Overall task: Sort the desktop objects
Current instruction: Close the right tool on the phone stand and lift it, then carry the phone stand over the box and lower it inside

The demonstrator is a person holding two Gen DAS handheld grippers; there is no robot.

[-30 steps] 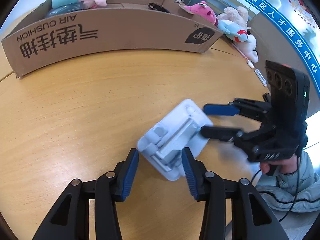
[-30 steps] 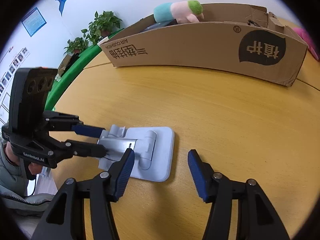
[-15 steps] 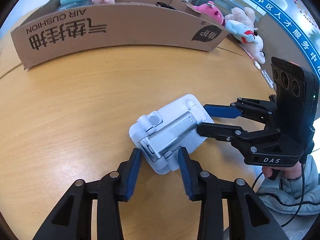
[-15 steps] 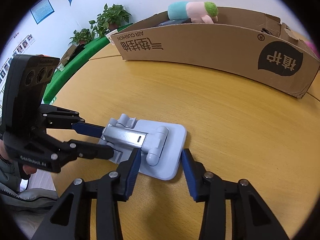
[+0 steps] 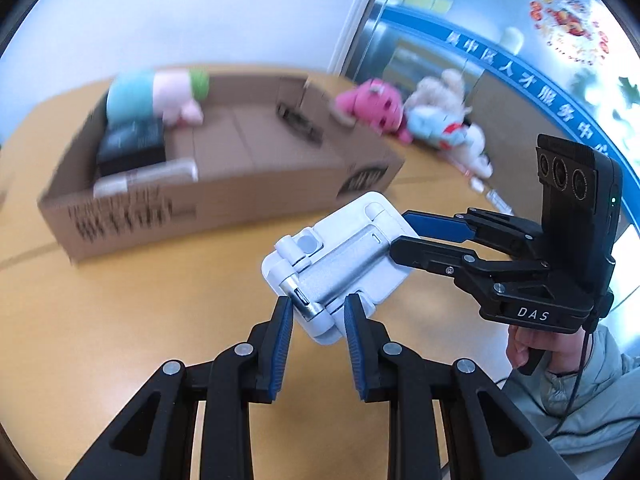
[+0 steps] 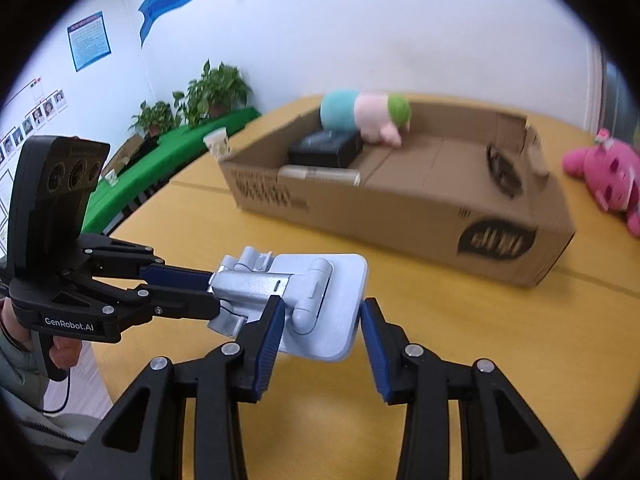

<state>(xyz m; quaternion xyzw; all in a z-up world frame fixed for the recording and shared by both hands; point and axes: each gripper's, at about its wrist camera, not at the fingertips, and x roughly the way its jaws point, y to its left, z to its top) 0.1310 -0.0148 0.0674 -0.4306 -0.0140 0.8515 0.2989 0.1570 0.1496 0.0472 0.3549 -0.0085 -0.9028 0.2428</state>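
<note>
Both grippers clamp the folded stand (image 5: 340, 264) above the surface (image 5: 140, 320): left gripper (image 5: 318, 312), its jaws closing, at the hinge end, right gripper (image 6: 322, 312) across the base plate.

1. The left wrist view looks forward and downward along the left gripper (image 5: 316, 316), close above the table (image 5: 120, 320).
2. The right wrist view looks likewise along the right gripper (image 6: 322, 322).
3. Both share the phone stand (image 5: 340, 260), the far cardboard box (image 6: 400, 200), and each other's gripper.
</note>
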